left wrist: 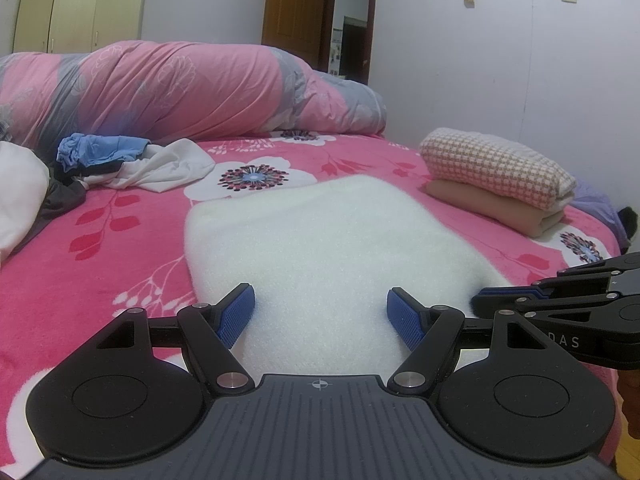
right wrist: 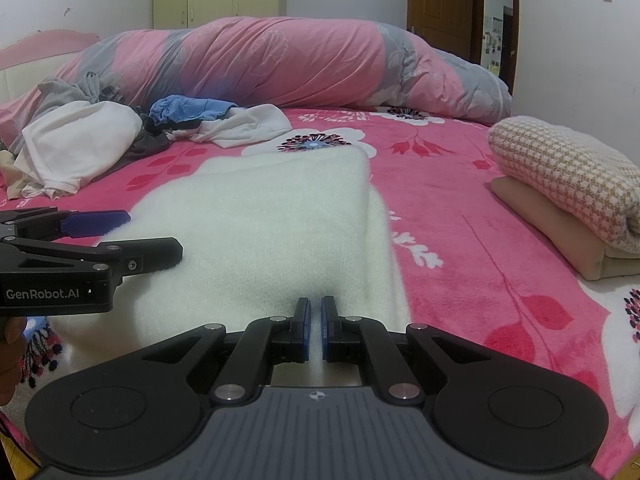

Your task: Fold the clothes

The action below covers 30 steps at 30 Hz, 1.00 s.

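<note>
Black linkage grippers, blue ribbed fingers (left wrist: 239, 312), silver rivets, white "GenRobot.AI" lettering

White fuzzy sweater (left wrist: 320, 248) – folded, flat, mid-bed

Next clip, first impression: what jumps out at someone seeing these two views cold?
A fluffy white garment lies flat on the bright pink floral blanket, right before both grippers: the left gripper open over its near edge, the right gripper shut there. Folded clothes are stacked at the right, an unfolded heap sits at the left, and a rolled pink-and-grey quilt lies behind.
</note>
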Available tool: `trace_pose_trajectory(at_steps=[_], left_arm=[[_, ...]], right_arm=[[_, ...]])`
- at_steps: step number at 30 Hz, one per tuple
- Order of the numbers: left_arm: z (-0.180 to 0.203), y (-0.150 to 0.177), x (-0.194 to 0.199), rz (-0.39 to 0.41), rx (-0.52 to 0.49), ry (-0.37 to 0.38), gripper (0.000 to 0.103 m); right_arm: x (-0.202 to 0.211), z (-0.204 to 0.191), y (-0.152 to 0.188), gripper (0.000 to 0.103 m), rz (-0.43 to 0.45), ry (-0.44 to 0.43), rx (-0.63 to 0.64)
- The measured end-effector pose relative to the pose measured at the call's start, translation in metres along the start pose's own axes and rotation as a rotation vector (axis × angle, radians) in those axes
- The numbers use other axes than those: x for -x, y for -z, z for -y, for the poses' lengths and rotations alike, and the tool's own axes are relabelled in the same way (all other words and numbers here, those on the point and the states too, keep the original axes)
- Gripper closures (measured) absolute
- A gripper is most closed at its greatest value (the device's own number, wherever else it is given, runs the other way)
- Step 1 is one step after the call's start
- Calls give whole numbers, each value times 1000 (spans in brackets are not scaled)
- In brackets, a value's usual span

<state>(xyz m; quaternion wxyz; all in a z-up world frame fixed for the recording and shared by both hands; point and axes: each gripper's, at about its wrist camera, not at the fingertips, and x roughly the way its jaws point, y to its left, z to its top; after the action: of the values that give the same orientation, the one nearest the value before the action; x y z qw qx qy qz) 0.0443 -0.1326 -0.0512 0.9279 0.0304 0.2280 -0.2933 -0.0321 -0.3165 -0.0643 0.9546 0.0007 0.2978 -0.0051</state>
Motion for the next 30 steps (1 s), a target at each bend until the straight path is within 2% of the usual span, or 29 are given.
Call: trace_pose_trajectory(at_steps=[30], left_arm=[[0,0,0,0,1,-3,30]], right_arm=[[1,-3,-1,99,-2,1,1]])
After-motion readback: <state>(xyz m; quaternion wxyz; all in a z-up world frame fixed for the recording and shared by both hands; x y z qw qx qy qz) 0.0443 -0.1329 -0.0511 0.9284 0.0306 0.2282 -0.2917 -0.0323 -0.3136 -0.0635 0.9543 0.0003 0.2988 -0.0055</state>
